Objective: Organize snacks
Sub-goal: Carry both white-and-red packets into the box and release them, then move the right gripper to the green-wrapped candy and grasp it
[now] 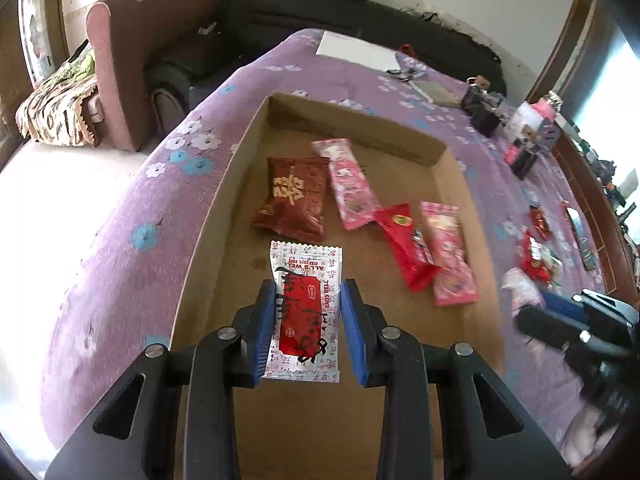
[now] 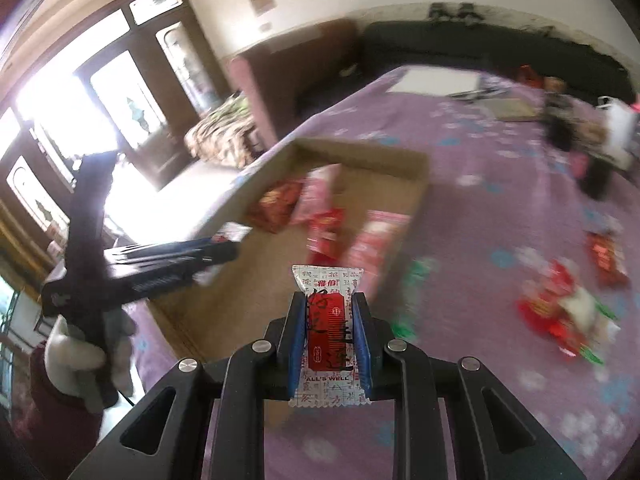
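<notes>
Left tongs [image 1: 308,320]: pointing down over the near end of the cardboard tray [image 1: 240,168], their blue pads [image 1: 267,320] sitting at the two long edges of a white-and-red snack packet [image 1: 306,308]; the left pad is pressing the wrapper, the right one is at its edge, so they are gripping it.
Left packet: hanging lengthwise between the pads above the tray floor, its far end sticking out past the fingertips, black handwriting running across its red panel.
Right tongs [image 2: 329,332]: closed tight on a second white-and-red packet [image 2: 328,328] of the same kind, both pads pressing its sides.
Right packet: sitting in the grip above the purple cloth, just by the tray's near right corner.
Tray contents: a dark red crisp bag [image 1: 294,196], two pink bars [image 1: 348,184] and a red bar [image 1: 404,244] are lying on the tray floor, the red bar touching the pink bar at its right.
Tabletop [image 1: 120,240]: wearing a purple cloth with white and blue flowers; the tray is resting on it.
Loose snacks [image 2: 560,312]: a blurred red-and-white heap is lying on the cloth to the right of the tray, another red packet [image 2: 606,258] just beyond it.
Person: a gloved hand [image 2: 80,356] is holding the left tool's handle, seen from the right wrist view.
Far end: a white sheet [image 1: 356,50] and dark clutter are sitting on the cloth.
</notes>
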### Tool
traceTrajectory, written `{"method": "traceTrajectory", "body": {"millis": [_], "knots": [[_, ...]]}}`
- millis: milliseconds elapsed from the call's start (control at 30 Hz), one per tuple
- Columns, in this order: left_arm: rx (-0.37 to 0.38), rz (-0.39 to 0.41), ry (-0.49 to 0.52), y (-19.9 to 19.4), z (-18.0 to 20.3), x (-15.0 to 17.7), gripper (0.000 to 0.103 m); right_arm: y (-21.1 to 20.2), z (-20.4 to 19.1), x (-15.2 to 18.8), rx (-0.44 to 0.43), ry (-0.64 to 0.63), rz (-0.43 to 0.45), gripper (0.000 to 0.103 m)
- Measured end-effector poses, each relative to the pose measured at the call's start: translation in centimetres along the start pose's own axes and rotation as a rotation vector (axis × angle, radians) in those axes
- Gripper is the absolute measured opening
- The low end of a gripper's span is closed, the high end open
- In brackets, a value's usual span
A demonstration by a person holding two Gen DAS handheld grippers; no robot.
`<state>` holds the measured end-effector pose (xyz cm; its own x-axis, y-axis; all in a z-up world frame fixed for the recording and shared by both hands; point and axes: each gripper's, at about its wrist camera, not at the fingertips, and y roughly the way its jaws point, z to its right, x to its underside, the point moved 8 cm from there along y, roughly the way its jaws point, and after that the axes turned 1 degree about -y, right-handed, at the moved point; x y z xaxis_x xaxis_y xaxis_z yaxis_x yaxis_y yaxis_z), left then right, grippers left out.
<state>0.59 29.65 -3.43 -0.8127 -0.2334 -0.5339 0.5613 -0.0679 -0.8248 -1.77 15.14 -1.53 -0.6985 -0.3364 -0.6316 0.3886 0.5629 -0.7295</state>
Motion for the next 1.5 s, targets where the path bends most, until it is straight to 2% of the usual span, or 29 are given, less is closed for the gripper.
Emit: {"method": "traceTrajectory", "body": {"millis": [200,333,567,667,900,933,1000,1133,1267,1400,1500], "knots": [[-0.008,-0.034,-0.042,1.9,-1.4,-0.6,0.030,5.5,-2.3,-1.0,-0.004,-0.022,-0.071,0.022],[-0.018,-0.023,-0.045,2.0,-1.9,-0.9,0.031,7.9,-2.7,-1.1,0.003,-0.020,-0.105,0.022],[0.045,-0.003,-0.121,0.7,-3.2,-1.2,0.034,8.9,-2.9,-0.8,-0.015,-0.001,-0.119,0.027],[0.049,0.019,-0.136,-0.4,-3.4,-1.1,0.034,8.7,-3.1,-0.9,-0.021,-0.002,-0.107,0.028],[0.051,0.102,-0.137,-4.3,-2.1,-0.8,0.036,5.3,-3.2,-1.3,-0.024,-0.010,-0.034,0.029],[0.054,0.110,-0.132,-4.7,-1.6,-0.7,0.039,4.6,-3.0,-1.3,-0.027,-0.004,-0.018,0.029],[0.069,0.136,-0.118,-6.1,-0.2,-0.3,0.059,2.8,-2.2,-1.2,-0.035,0.018,0.015,0.031],[0.105,0.164,-0.072,-8.1,3.1,0.6,0.061,-0.5,-0.2,-0.3,-0.028,0.056,0.067,0.033],[0.157,0.155,-0.015,-9.1,7.1,2.1,0.061,-4.3,3.2,1.5,0.038,0.071,0.117,0.034],[0.198,0.141,0.022,-9.4,10.4,3.7,0.061,-8.0,7.8,3.8,0.123,0.114,0.156,0.040],[0.226,0.129,0.027,-9.5,12.1,4.7,0.061,-11.3,13.0,5.9,0.184,0.201,0.186,0.040]]}}
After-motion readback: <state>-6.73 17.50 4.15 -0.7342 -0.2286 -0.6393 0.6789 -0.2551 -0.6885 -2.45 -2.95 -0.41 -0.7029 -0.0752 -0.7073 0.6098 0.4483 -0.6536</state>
